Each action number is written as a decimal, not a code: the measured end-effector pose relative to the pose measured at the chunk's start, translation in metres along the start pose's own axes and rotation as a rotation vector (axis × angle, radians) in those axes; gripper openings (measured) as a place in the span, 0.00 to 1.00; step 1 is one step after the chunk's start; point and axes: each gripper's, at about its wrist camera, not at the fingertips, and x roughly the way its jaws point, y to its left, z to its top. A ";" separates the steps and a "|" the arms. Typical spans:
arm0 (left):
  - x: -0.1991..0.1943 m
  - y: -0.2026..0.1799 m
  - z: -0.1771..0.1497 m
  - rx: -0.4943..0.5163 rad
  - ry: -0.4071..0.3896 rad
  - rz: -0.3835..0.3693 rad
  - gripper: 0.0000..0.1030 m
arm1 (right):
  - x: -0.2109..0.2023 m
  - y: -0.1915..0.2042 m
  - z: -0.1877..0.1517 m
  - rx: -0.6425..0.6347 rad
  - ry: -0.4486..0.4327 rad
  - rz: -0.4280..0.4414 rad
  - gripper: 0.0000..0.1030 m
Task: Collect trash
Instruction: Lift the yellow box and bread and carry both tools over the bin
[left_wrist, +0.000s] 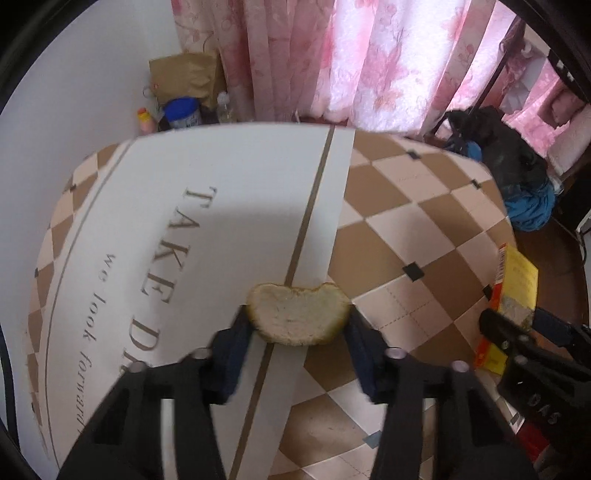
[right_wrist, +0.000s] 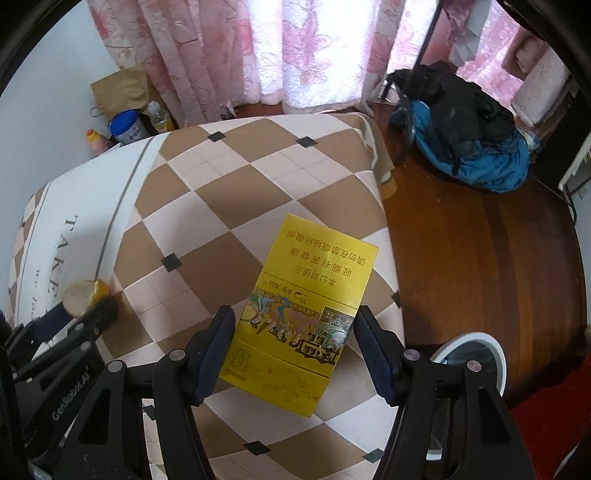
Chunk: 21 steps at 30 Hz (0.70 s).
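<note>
Left gripper (left_wrist: 297, 321) clamped on a piece of fruit peel (left_wrist: 298, 314) above the checkered tablecloth (right_wrist: 236, 206), right gripper (right_wrist: 295, 332) gripping a yellow box (right_wrist: 299, 295) over the same cloth, pink floral curtains (right_wrist: 295, 55) behind, dark wood floor (right_wrist: 480, 258), blue and black clothes heap (right_wrist: 465, 140), white bin (right_wrist: 476, 354) beside the table.

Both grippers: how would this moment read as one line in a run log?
left gripper: shut on peel piece | right gripper: around yellow carton, grip unclear | surface: checkered tablecloth | white bin: floor, right
</note>
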 end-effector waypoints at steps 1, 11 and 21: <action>-0.004 0.001 -0.001 0.001 -0.007 0.005 0.31 | 0.000 0.002 -0.001 -0.011 -0.005 -0.005 0.66; -0.043 0.024 -0.019 -0.017 -0.069 0.042 0.28 | -0.020 0.010 -0.030 -0.027 -0.073 0.067 0.65; -0.118 0.027 -0.040 -0.006 -0.184 0.075 0.28 | -0.093 0.011 -0.067 -0.062 -0.240 0.122 0.65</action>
